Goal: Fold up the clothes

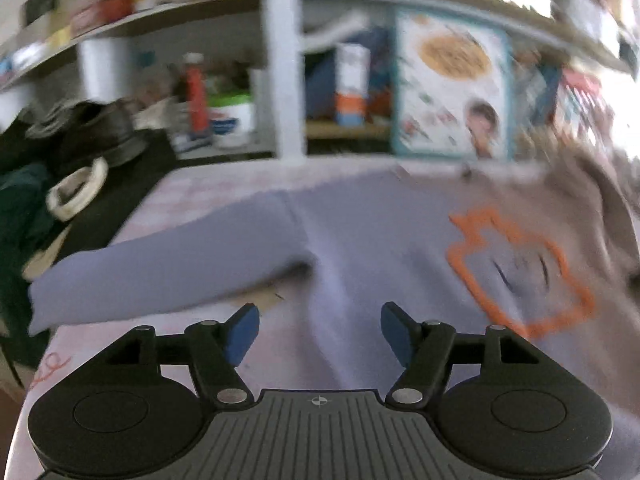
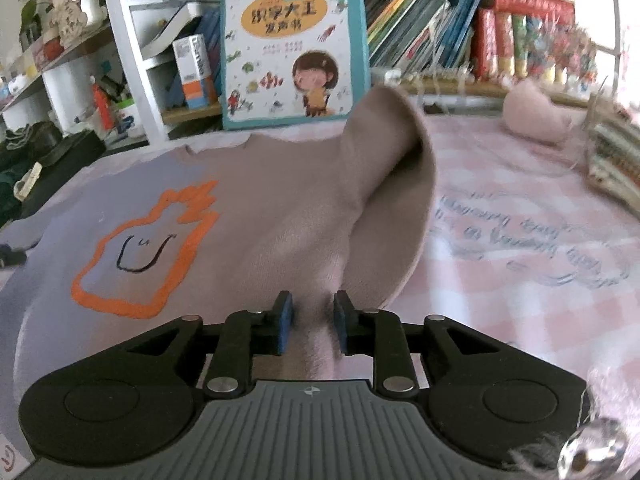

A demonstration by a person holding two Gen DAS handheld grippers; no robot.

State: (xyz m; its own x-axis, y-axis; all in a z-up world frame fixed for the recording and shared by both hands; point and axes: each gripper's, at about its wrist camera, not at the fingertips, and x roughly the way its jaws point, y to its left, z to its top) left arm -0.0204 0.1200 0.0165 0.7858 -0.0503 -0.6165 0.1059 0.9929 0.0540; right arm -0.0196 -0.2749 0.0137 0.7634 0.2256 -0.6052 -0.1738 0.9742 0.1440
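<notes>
A home, likely a child's room: a white shelf (image 2: 132, 52) crammed with picture books (image 2: 448, 24), a big children's book (image 2: 294, 44), and a pink checked tablecloth (image 2: 520, 248).

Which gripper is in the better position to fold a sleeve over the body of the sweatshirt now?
Probably right: the right gripper already pinches the raised sleeve. The left gripper is open, holding nothing.

Lilac sweatshirt (image 2: 248, 216) with orange-outlined print, spread flat, one sleeve (image 2: 392, 184) lifted upright.
</notes>
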